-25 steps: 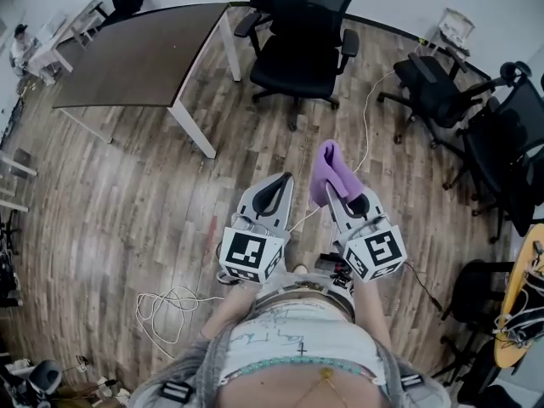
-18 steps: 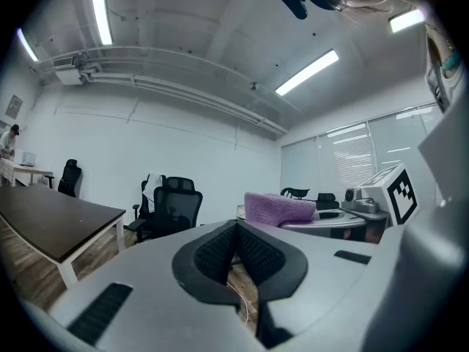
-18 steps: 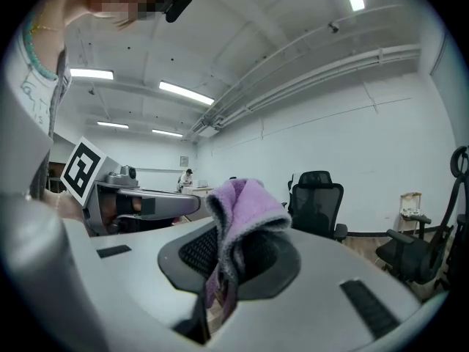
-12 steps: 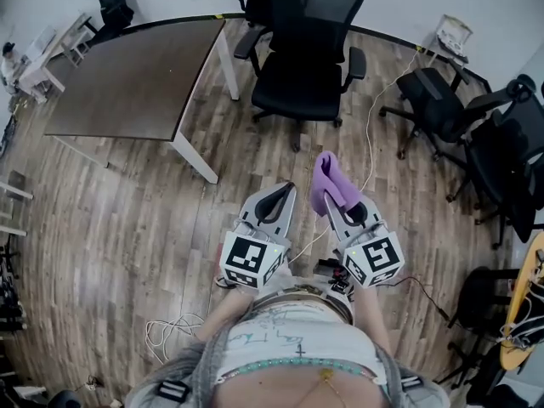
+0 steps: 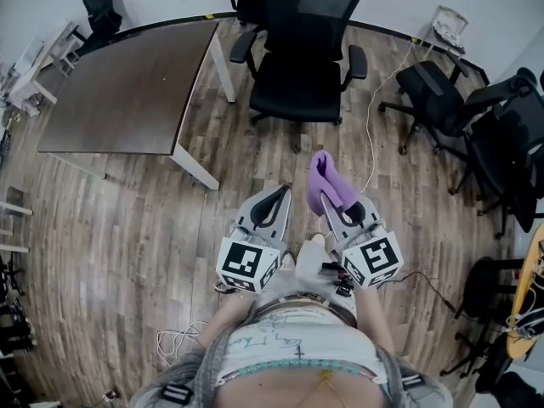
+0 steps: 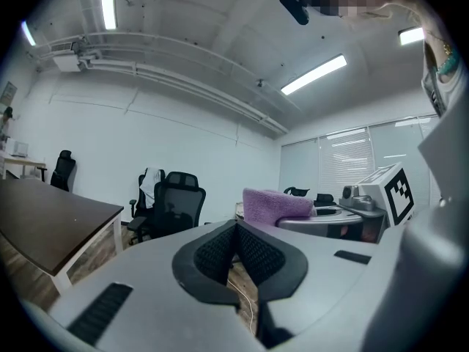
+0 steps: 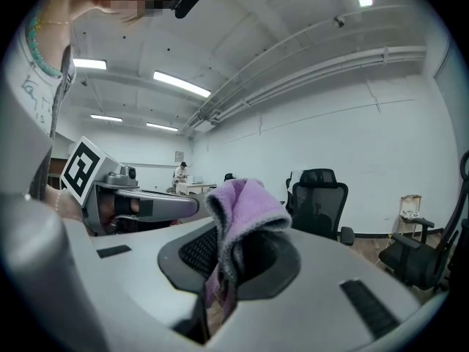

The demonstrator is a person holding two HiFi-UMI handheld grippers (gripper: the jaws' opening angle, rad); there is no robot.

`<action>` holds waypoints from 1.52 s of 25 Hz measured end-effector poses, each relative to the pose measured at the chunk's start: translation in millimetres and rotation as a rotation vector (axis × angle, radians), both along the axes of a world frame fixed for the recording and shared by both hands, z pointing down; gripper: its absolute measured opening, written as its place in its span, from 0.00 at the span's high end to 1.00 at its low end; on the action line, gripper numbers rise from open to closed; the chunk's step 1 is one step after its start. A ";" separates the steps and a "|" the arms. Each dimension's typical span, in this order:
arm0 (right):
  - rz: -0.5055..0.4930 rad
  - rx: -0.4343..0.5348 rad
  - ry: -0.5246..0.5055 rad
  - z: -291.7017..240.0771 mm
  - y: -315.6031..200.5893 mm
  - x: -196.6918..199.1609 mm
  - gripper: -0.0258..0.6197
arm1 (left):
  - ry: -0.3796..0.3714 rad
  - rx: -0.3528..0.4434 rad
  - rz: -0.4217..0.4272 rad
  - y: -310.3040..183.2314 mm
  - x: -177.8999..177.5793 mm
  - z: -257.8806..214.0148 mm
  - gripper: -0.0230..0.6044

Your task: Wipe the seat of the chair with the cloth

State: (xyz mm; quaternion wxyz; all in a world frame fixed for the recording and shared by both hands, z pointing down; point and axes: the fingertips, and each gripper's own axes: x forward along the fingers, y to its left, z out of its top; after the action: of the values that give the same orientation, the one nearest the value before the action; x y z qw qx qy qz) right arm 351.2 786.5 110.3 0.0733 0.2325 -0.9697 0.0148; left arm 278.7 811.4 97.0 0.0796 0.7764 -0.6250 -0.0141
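One purple cloth [image 5: 321, 173] sat clamped in the right gripper [image 5: 331, 201], well short of the chair [image 5: 297, 92], while the left gripper [image 5: 276, 196], equally short of it, had jaws together, empty.

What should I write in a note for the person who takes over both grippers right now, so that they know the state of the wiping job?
Right gripper: shut on the purple cloth, which sticks up out of the jaws.
Left gripper: shut, nothing between the jaws.
Black chair: on the floor ahead of both grippers, beside the table; neither gripper touches it.
Done: the cloth is gripped.
Left: bring the cloth to the seat and wipe it; no wiping has begun.
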 end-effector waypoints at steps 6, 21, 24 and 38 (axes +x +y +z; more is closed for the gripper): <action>-0.041 0.009 0.012 -0.3 -25.3 -22.1 0.89 | -0.018 -0.017 -0.014 -25.0 -18.0 1.4 0.95; -0.061 -0.003 -0.029 -17.5 -162.7 -43.9 0.89 | -0.034 -0.004 -0.051 -159.0 -38.7 -21.9 0.95; -0.070 -0.005 -0.048 -20.9 -190.1 -41.4 0.89 | -0.037 -0.008 -0.059 -184.7 -35.4 -23.8 0.95; -0.127 -0.011 -0.070 -17.5 -263.4 -44.1 0.89 | -0.057 -0.054 -0.127 -246.2 -40.2 -10.8 0.95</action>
State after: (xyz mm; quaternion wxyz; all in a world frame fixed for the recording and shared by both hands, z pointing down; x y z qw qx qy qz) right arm 307.1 523.2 92.8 0.0415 0.1695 -0.9844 0.0236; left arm 238.6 565.2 86.2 0.0817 0.7328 -0.6753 0.0197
